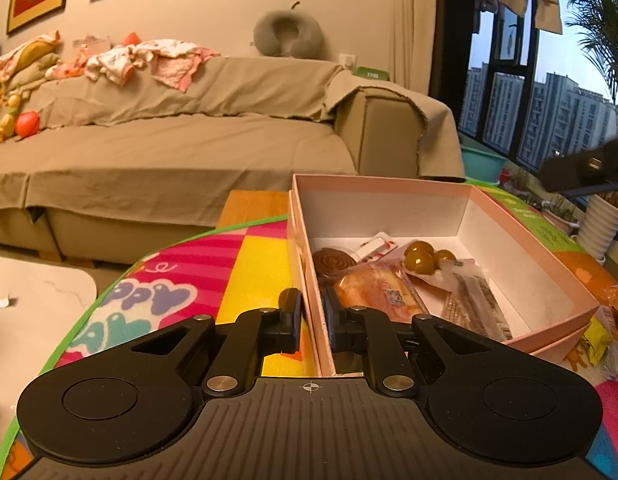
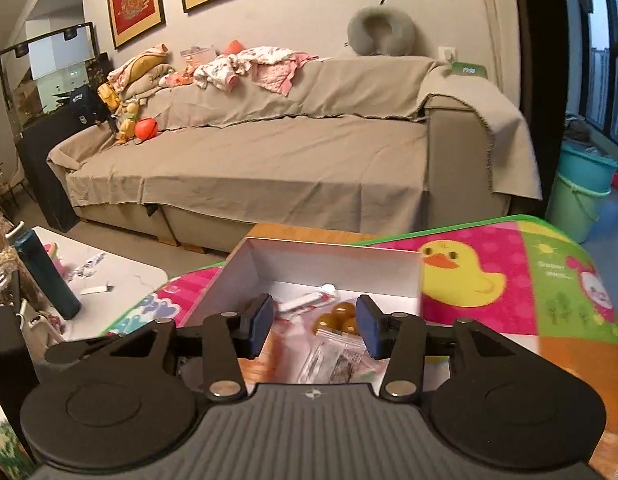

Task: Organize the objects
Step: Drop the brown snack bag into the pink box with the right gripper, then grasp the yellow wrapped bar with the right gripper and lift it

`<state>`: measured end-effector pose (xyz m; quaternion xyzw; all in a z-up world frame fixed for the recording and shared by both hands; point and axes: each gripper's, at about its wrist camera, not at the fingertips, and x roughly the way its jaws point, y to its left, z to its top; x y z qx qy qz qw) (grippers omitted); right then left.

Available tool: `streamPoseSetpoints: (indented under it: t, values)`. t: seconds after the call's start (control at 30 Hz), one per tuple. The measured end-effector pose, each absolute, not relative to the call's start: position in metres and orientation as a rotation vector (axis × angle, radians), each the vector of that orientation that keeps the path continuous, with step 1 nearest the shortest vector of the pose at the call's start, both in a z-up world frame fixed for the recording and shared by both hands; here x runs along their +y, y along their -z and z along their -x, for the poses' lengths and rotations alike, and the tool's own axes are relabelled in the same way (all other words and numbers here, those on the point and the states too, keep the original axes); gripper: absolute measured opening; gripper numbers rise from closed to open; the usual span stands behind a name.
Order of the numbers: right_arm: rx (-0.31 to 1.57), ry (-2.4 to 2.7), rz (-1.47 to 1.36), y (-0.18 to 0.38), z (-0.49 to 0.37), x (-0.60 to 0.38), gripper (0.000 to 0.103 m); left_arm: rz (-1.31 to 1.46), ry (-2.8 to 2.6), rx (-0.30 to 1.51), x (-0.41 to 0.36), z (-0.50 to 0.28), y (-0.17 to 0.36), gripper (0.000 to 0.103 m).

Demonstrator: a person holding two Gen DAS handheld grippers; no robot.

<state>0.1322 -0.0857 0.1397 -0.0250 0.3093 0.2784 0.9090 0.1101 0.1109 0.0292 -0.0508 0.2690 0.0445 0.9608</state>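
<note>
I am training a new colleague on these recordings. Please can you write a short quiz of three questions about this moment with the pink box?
1. True or false: the left gripper is clamped on the side wall of the pink box.
2. Which gripper has nothing between its fingers: (a) left, (b) right?
3. Name the round olive-coloured items lying in the box beside the brown spiral coil, by shape only.

Key
1. True: one finger is outside the wall, the other inside.
2. (b): the right gripper hangs open above the box contents.
3. Small balls, three of them, clustered together.
</note>
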Motion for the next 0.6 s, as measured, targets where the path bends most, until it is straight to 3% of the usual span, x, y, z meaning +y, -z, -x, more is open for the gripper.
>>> streamPoseSetpoints:
  t: [0.1,0.17,0.6]
  values:
    - [0.623,-0.529,0.050,-0.139,-0.130,-0.110,0.049,0.106,-0.092,0.544,0.110,-0.110,-0.029,0.014]
    - [0.608,-0.489,0.051,-0.136,-0.127,-0.131,0.060,0.109,-0.094,0.543,0.110,-0.110,-0.029,0.014]
    - [0.733,-0.385,0.145,-0.057,-0.122,-0.181,0.057,0.105,-0.103,0.543,0.108,-0.110,-0.028,0.014]
